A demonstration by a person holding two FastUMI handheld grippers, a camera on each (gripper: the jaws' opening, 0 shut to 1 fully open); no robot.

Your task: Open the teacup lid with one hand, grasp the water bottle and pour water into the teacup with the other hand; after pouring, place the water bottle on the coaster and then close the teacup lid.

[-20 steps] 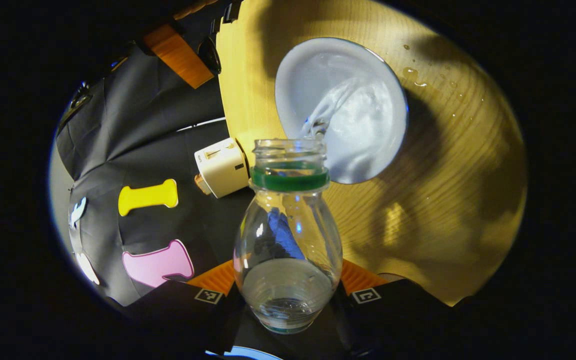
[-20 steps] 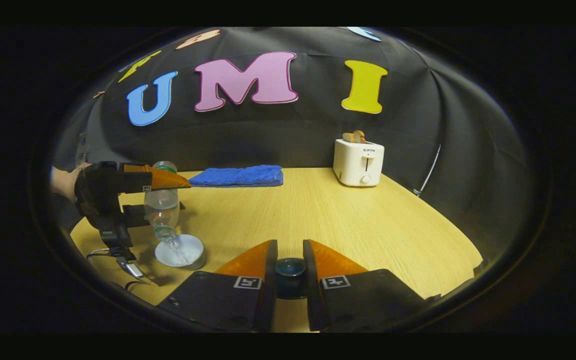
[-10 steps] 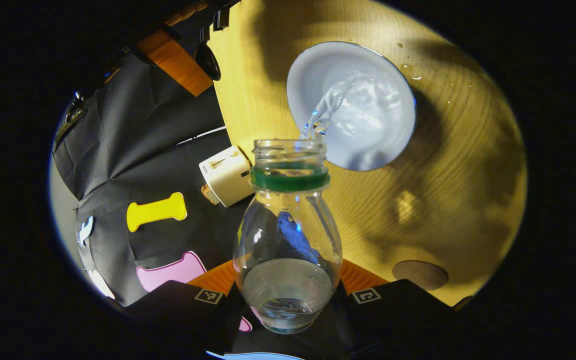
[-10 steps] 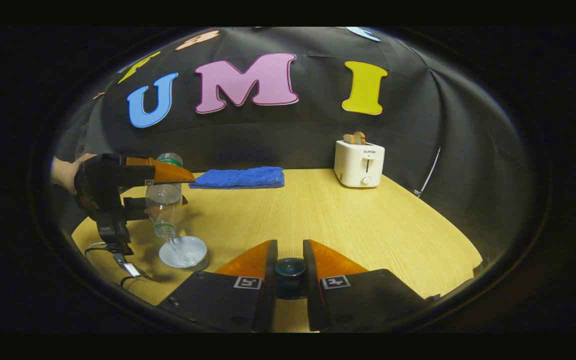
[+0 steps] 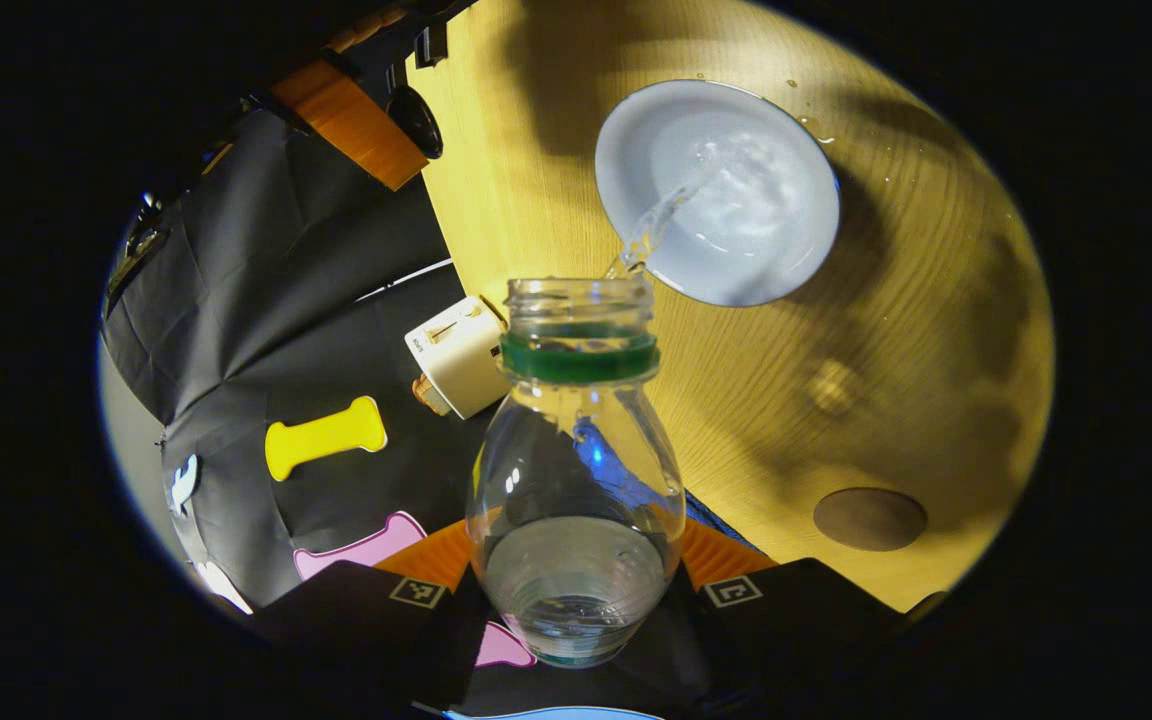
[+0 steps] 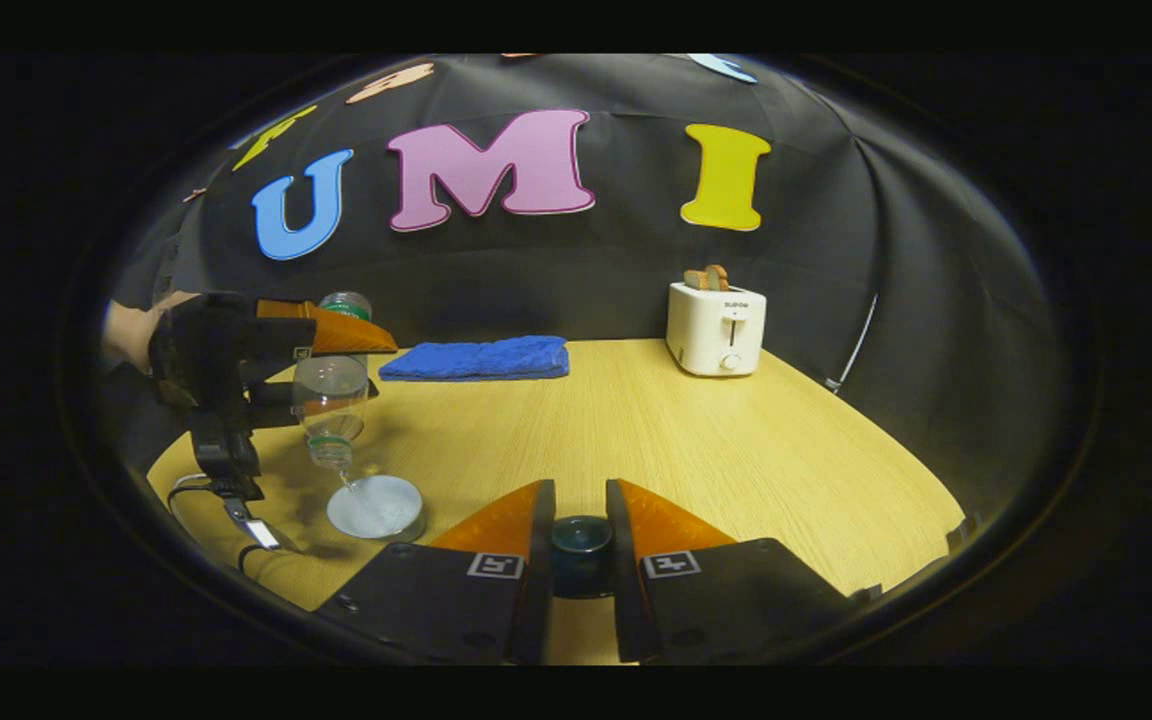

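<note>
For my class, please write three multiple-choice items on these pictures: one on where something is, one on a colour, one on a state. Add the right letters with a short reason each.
1. Where does the blue towel lie?
A. at the table's far edge by the booth wall
B. under the teacup
C. on top of the toaster

2. What colour is the ring on the water bottle neck?
A. red
B. green
C. white

3. What is the teacup like now?
A. lidded
B. tipped over
C. open, taking water

Answers: 1 A, it lies flat at the back left of the toaster. 2 B, a green band circles the neck. 3 C, a stream falls from the bottle held by the left gripper into it.
</note>
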